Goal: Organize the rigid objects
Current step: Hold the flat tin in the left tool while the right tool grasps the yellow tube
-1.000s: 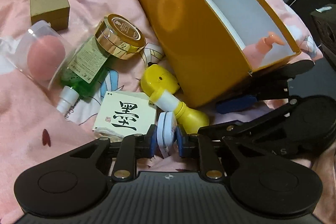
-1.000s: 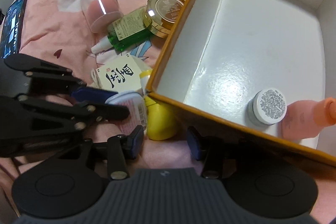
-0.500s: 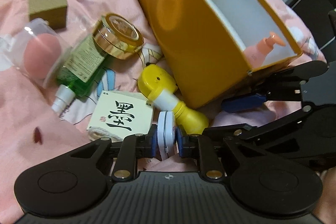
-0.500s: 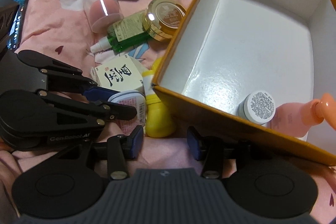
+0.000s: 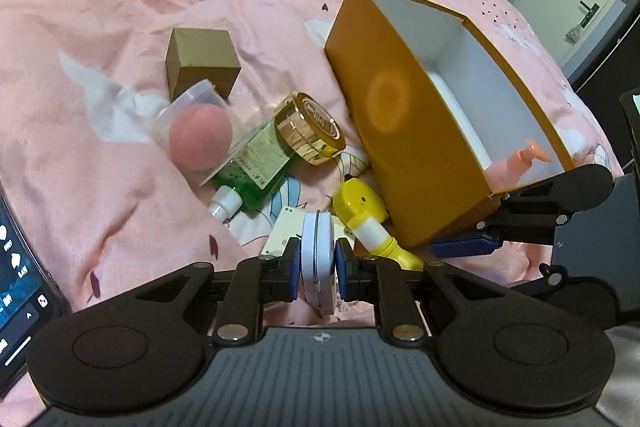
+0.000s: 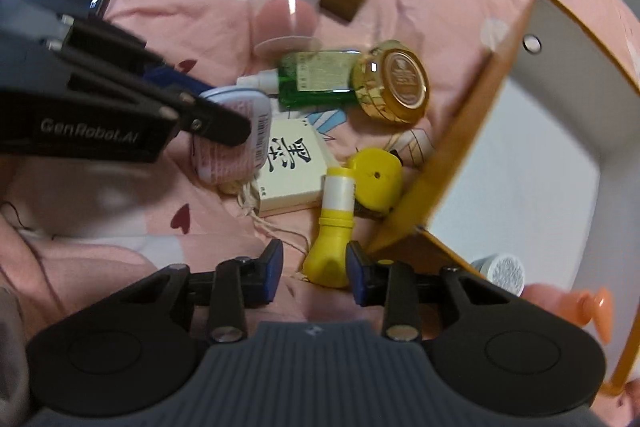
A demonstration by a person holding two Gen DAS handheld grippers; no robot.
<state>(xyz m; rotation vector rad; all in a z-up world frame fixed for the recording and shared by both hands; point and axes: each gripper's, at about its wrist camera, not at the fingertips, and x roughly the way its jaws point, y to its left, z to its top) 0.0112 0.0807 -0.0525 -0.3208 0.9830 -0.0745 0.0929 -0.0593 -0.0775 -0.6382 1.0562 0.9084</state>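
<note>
My left gripper [image 5: 317,263] is shut on a round white tin [image 5: 317,255], held on edge above the pink bedspread. In the right wrist view the tin [image 6: 236,143] hangs in that gripper [image 6: 224,123] over a cream box with an ink character [image 6: 292,167]. My right gripper [image 6: 315,269] points down, its jaws closing. The base of a yellow handled gadget [image 6: 328,259] lies between them, close to the right pad, with a gap at the left pad. The orange box [image 5: 400,131] stands open to the right, holding a pink pump bottle [image 5: 516,163] and a white jar [image 6: 504,273].
On the bedspread lie a gold-lidded jar [image 5: 312,131], a green bottle [image 5: 256,171], a clear case with a pink sponge [image 5: 200,139] and a brown cube box [image 5: 202,67]. A lit phone [image 5: 16,267] lies at the left edge. A door stands far right.
Both grippers have risen and pulled back. The left one carries the tin higher above the cream box. The right one has rolled, narrowed its jaws and now straddles the yellow gadget's base.
</note>
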